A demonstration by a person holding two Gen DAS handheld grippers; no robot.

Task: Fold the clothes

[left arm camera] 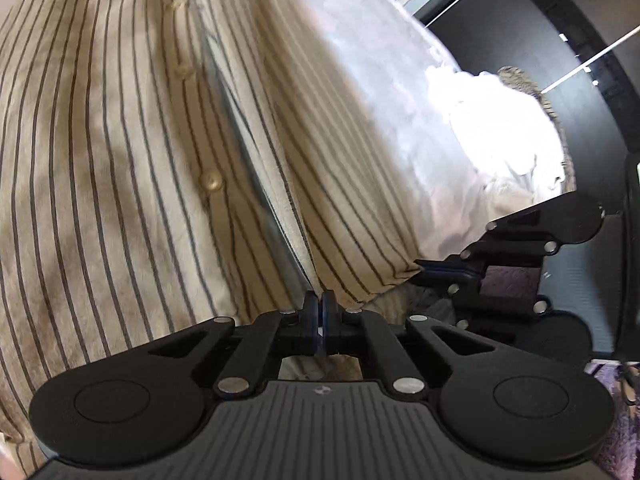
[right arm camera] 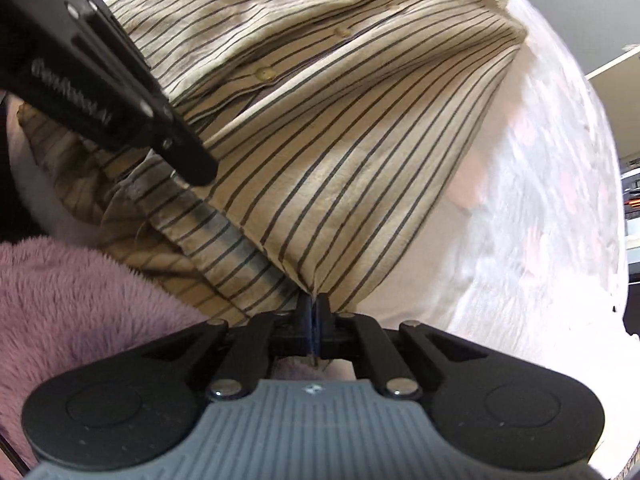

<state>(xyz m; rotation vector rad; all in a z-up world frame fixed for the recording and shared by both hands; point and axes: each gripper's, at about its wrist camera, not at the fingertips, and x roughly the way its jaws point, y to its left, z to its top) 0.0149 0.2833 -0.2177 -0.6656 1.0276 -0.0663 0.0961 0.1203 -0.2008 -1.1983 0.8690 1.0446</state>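
A cream shirt with thin dark stripes and pale buttons fills most of the left wrist view, lying on a white bed cover. My left gripper is shut on the shirt's hem near the button placket. In the right wrist view the same striped shirt spreads ahead, and my right gripper is shut on a lower edge of it. The right gripper also shows at the right of the left wrist view, close beside the hem. The left gripper's body crosses the upper left of the right wrist view.
A pile of white cloth lies at the far edge of the bed cover. A fluffy pink-purple sleeve shows at lower left in the right wrist view. Dark furniture stands beyond the bed.
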